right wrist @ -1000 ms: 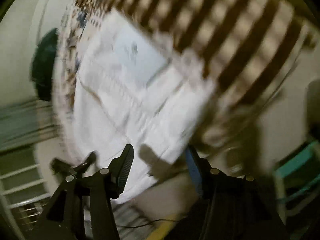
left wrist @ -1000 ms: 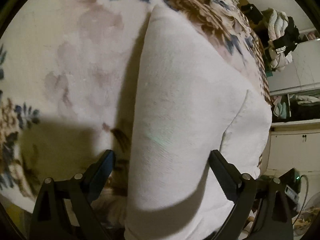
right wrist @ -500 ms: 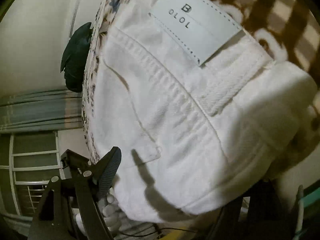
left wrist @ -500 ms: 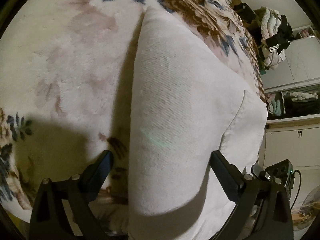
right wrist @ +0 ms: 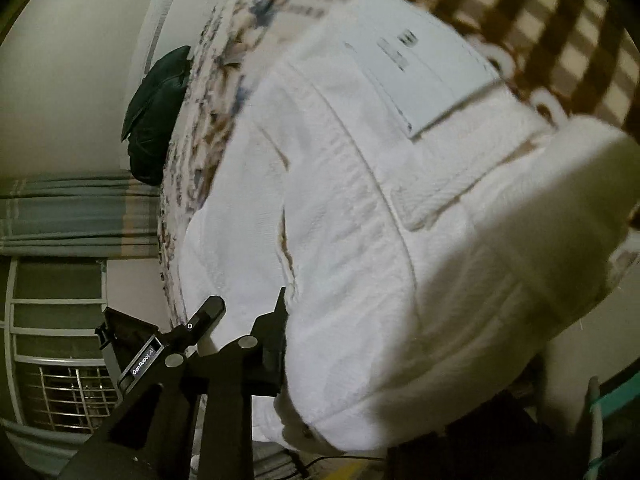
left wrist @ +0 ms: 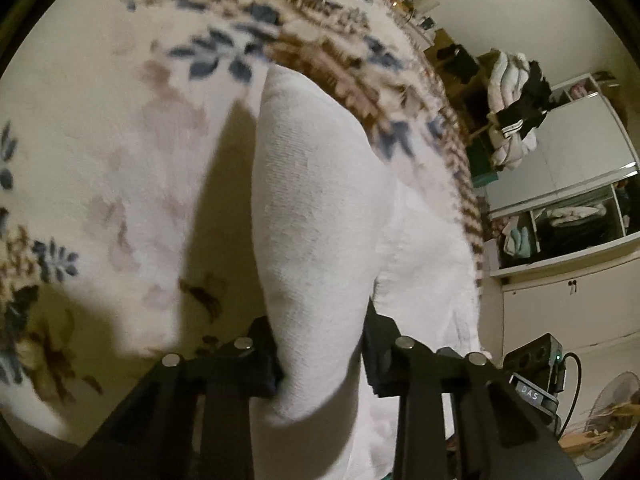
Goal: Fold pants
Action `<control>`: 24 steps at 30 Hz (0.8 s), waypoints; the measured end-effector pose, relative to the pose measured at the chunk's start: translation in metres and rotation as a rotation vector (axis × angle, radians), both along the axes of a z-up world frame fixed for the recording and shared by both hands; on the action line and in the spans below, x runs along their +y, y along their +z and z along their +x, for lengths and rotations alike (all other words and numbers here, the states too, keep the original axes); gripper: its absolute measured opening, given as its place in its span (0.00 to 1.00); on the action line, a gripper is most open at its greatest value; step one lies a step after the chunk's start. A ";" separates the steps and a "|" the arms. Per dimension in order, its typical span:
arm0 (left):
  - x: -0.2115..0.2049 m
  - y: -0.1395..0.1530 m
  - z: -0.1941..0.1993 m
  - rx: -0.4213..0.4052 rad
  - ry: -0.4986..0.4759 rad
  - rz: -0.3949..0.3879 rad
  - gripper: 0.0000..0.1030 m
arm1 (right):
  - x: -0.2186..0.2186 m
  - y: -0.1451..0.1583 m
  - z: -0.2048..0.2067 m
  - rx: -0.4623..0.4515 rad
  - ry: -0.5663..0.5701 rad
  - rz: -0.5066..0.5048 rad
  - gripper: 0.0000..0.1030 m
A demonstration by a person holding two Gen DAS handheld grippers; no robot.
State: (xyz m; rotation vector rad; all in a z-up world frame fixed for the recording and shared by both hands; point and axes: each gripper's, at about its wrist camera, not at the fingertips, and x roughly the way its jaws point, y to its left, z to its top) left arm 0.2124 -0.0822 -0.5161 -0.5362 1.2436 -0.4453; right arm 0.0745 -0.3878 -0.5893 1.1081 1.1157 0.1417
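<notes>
White pants (left wrist: 312, 208) lie on a floral bedspread (left wrist: 100, 140). In the left wrist view a raised fold of one leg runs away from me. My left gripper (left wrist: 320, 356) is closing, and its fingers (left wrist: 268, 356) pinch that fold from both sides. The right wrist view shows the waistband end of the pants (right wrist: 360, 220) with a pale label patch (right wrist: 416, 68). My right gripper (right wrist: 328, 360) is closing on the bunched waistband. Its left finger (right wrist: 276, 340) presses the cloth, and the fabric hides the other finger.
A brown checked blanket (right wrist: 520, 8) lies beyond the waistband. A dark jacket (right wrist: 156, 120) rests by the wall, above a curtain (right wrist: 60, 216) and window grille (right wrist: 60, 392). A clothes heap (left wrist: 516, 108), shelves (left wrist: 560, 220), a black device (left wrist: 536, 364) and a fan (left wrist: 612, 412) stand past the bed's edge.
Both grippers went from wide open around the cloth to pinching it. The left one has risen, pulling the leg fold into a taller ridge. The right one shifted sideways along the waistband.
</notes>
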 end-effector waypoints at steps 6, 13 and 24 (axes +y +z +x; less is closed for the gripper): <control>0.009 0.052 0.014 -0.059 0.019 -0.035 0.24 | -0.004 0.054 0.011 -0.043 0.016 -0.002 0.24; 0.032 0.106 0.075 -0.146 0.053 -0.064 0.24 | 0.013 0.117 0.081 -0.136 0.046 -0.034 0.24; 0.123 0.128 0.284 -0.215 0.086 -0.064 0.24 | 0.103 0.153 0.308 -0.240 0.045 -0.094 0.24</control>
